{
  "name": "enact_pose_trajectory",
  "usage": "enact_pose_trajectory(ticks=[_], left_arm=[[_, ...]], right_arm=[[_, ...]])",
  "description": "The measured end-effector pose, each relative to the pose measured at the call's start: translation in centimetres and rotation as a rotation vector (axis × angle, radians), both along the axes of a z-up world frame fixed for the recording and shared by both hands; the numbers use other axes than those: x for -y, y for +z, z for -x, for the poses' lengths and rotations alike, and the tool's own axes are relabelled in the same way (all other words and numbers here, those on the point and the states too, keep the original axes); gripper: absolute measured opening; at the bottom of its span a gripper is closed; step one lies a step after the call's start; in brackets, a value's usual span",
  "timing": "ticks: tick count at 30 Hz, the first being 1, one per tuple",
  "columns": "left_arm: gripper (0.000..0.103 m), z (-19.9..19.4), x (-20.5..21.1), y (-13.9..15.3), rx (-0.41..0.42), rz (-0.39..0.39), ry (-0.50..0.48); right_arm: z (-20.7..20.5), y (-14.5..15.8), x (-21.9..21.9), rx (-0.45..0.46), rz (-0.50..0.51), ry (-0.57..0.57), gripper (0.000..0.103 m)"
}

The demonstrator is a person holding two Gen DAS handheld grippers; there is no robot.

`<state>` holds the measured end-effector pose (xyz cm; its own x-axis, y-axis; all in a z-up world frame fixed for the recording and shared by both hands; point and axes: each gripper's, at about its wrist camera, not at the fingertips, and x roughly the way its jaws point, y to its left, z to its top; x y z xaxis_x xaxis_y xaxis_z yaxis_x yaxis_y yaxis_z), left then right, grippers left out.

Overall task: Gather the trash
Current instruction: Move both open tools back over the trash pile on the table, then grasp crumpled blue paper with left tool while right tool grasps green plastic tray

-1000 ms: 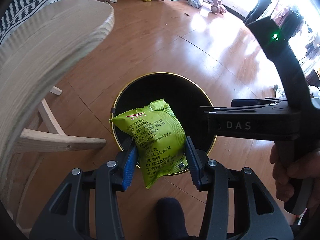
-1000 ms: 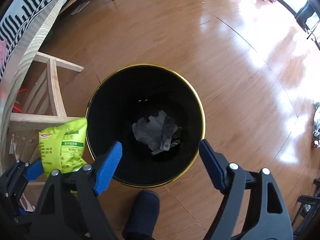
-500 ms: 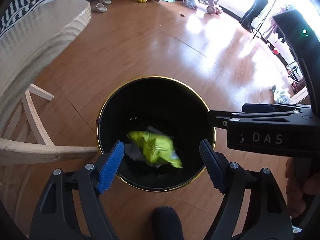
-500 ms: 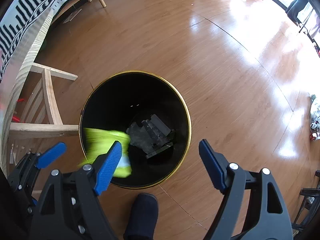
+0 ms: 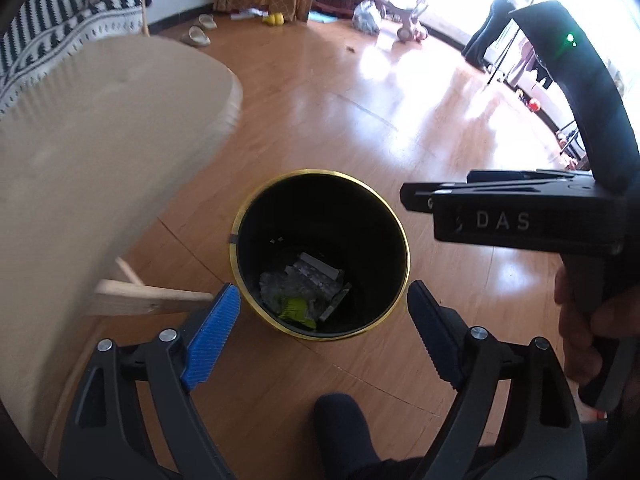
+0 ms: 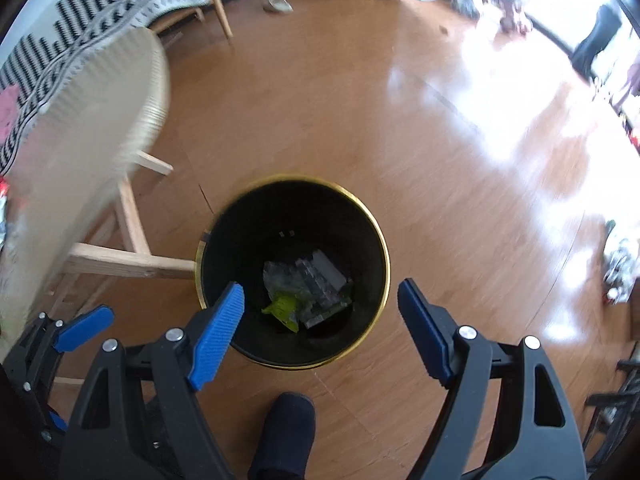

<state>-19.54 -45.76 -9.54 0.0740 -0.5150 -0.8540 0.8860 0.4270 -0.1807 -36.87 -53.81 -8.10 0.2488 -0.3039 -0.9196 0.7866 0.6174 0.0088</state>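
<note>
- Glossy wooden floor (image 5: 320, 92); black gold-rimmed trash bin (image 5: 320, 184) just beside a wooden chair (image 5: 80, 152).
- Green snack packet (image 6: 285, 307) lies inside the bin.
- Left gripper (image 5: 324, 312) jaws just opened, empty; right gripper (image 6: 320, 308) gapes empty.

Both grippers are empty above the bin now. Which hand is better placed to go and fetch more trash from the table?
Left, probably. The left gripper hangs open and empty, and the table is right beside it. The right gripper is open too, but sits farther from the table, over the bin.
</note>
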Motion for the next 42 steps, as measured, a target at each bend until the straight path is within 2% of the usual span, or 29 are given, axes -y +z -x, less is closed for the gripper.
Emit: enact_pose_trajectory(ticks=[5,10,19,23,26,30,33,38,42], left_arm=[[0.083,-3.1,-7.0,4.7,0.049,0.067,0.098],[0.084,-9.1,-16.0,7.5,0.109,0.082,0.291],[0.087,-19.5,-35.6,7.2,0.225,0.0,0.699],[0.088,-21.9,-42.3,6.2,0.263,-0.033,0.794],[0.088,-24.1,-46.2,5.0,0.257,-0.054,0.823],[0.088,-26.2,-49.5,3.7,0.253,-0.064,0.832],[0.088,-27.8,-50.0,2.7,0.223,-0.059,0.83],[0.088,-29.6,-48.3,1.7,0.231,-0.042,0.78],[0.083,-30.9,-46.8,0.6,0.24,-0.071,0.74]], right_arm=[[-4.9,4.5,-5.8,0.088,0.053,0.145,0.077],[-13.0,5.9,-12.2,0.138,0.032,0.313,0.077],[-28.6,4.3,-28.5,0.115,0.013,0.658,0.077],[-33.2,2.8,-34.8,0.109,-0.018,0.78,0.077],[-35.4,2.0,-38.8,0.111,-0.037,0.859,0.077],[-37.0,1.3,-42.9,0.11,-0.044,0.935,0.077],[-37.9,0.8,-44.6,0.109,-0.052,0.959,0.077],[-38.8,-0.4,-46.4,0.081,-0.047,0.984,0.077],[-39.0,-0.9,-47.2,0.069,-0.028,1.01,0.077]])
